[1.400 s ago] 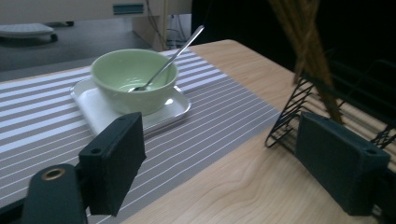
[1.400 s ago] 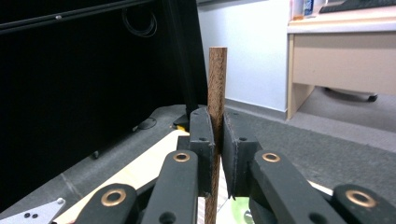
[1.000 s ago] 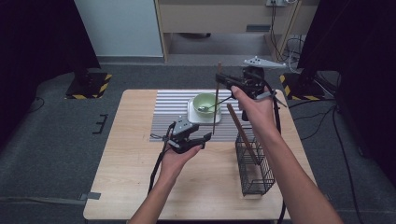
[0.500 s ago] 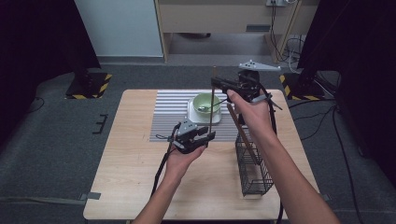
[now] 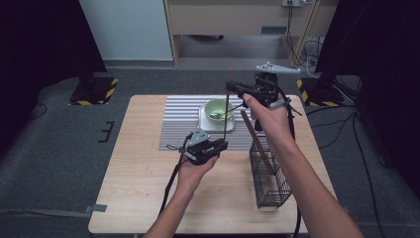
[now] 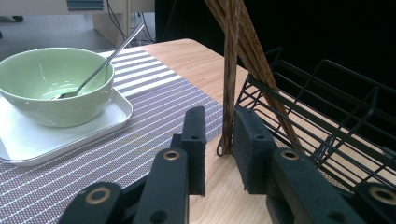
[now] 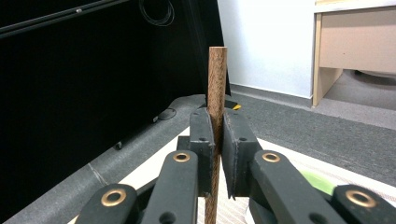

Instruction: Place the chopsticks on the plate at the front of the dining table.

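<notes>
R tool [image 5: 233,88] lifted chopstick [image 5: 226,109] upright; L tool [image 5: 210,148] shifted right

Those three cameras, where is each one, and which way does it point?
High view: above the person's side, facing forward and down on the table; both forearms enter from below.
Left gripper view: rides the left gripper, facing the green bowl and wire basket.
Right gripper view: rides the right gripper, shut on a wooden stick, facing the floor.
Shared: all show that stick.

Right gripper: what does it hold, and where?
The right gripper clamps a wooden chopstick near its top end, upright. The left gripper holds nothing.
</notes>
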A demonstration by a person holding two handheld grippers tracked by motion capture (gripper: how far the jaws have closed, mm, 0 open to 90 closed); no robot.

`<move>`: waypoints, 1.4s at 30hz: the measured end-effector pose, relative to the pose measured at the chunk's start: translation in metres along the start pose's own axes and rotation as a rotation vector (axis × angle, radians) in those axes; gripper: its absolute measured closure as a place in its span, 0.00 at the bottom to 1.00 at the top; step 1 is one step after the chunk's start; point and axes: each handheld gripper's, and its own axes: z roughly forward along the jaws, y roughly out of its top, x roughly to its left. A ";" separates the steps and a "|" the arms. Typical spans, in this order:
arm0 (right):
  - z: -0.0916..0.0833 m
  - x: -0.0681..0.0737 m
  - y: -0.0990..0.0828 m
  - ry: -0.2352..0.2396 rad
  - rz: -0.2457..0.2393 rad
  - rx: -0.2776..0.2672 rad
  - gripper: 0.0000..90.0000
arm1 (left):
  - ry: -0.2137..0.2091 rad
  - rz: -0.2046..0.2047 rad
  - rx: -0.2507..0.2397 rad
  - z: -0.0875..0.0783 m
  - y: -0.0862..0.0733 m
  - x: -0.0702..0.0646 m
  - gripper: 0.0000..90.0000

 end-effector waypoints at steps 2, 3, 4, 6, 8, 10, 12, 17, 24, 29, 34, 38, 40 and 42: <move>0.000 0.000 0.001 -0.001 0.001 0.002 0.93 | -0.001 -0.006 -0.002 0.000 0.000 0.000 0.84; 0.000 0.000 0.001 -0.001 0.001 0.002 0.93 | -0.004 -0.012 -0.005 0.000 0.000 0.001 0.84; -0.001 0.000 0.001 -0.001 0.001 0.001 0.93 | -0.004 -0.015 -0.003 0.000 0.001 0.001 0.84; -0.001 0.000 0.001 -0.001 0.000 0.000 0.93 | -0.004 -0.016 -0.003 0.000 0.001 0.001 0.85; 0.000 0.000 0.002 0.000 -0.001 0.001 0.93 | -0.009 -0.021 -0.004 0.000 0.001 0.001 0.86; 0.000 0.001 0.002 0.001 -0.004 0.004 0.93 | -0.015 -0.038 -0.015 -0.001 0.002 0.001 0.89; 0.000 0.002 0.002 0.001 -0.005 0.006 0.93 | -0.015 -0.038 -0.016 -0.001 0.002 0.001 0.89; 0.003 0.004 0.001 0.005 -0.008 0.010 0.93 | -0.016 -0.022 -0.007 -0.002 0.004 -0.001 0.95; 0.004 0.005 0.000 0.008 -0.011 0.013 0.93 | -0.010 -0.021 -0.005 -0.002 0.003 -0.002 0.96; 0.004 0.004 0.000 0.009 -0.009 0.015 0.93 | 0.005 -0.015 0.000 -0.002 0.003 -0.001 0.96; 0.003 0.003 0.000 0.005 -0.015 0.014 0.88 | 0.018 -0.021 -0.007 -0.004 0.003 0.000 0.96; 0.002 0.002 -0.001 -0.005 -0.023 0.016 0.81 | 0.026 -0.027 -0.008 -0.004 0.003 0.002 0.96; 0.000 0.001 -0.002 -0.020 -0.032 0.014 0.76 | 0.033 -0.029 -0.008 -0.005 0.004 0.004 0.96; -0.001 0.000 -0.003 -0.033 -0.042 0.016 0.73 | 0.038 -0.027 -0.007 -0.006 0.004 0.005 0.96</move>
